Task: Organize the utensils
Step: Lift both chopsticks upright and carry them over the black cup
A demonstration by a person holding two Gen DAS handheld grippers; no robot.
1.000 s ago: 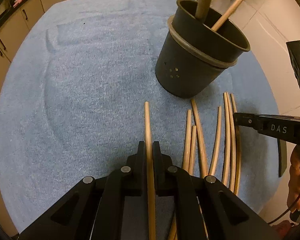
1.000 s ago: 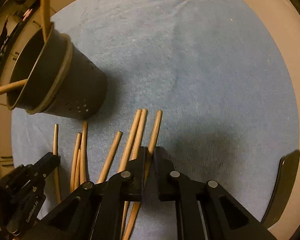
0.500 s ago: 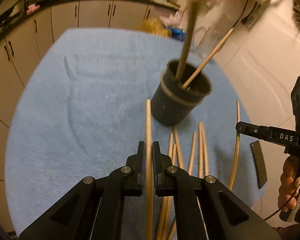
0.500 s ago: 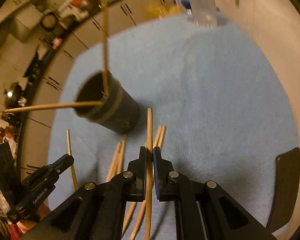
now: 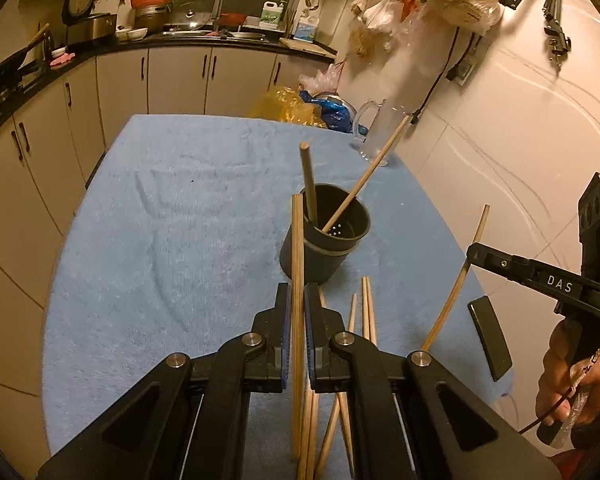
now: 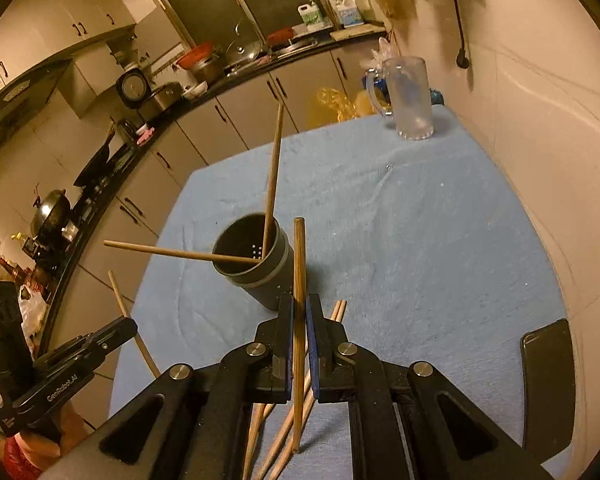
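Both grippers have risen from the towel since a second ago, each lifting one stick. Left wrist view: the left gripper (image 5: 296, 312) clamps a chopstick (image 5: 297, 248) just short of the dark holder (image 5: 324, 248); loose chopsticks (image 5: 366, 312) lie nearer than it. Right wrist view: the right gripper (image 6: 299, 320) clamps another chopstick (image 6: 299, 264) beside the holder (image 6: 256, 264). Next, tip each in. Lower ends are hidden.

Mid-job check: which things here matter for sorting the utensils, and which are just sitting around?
Job:
left claw and right claw, each shut on a chopstick
dark holder
loose chopsticks

Lying about:
glass mug
black flat piece
blue cloth
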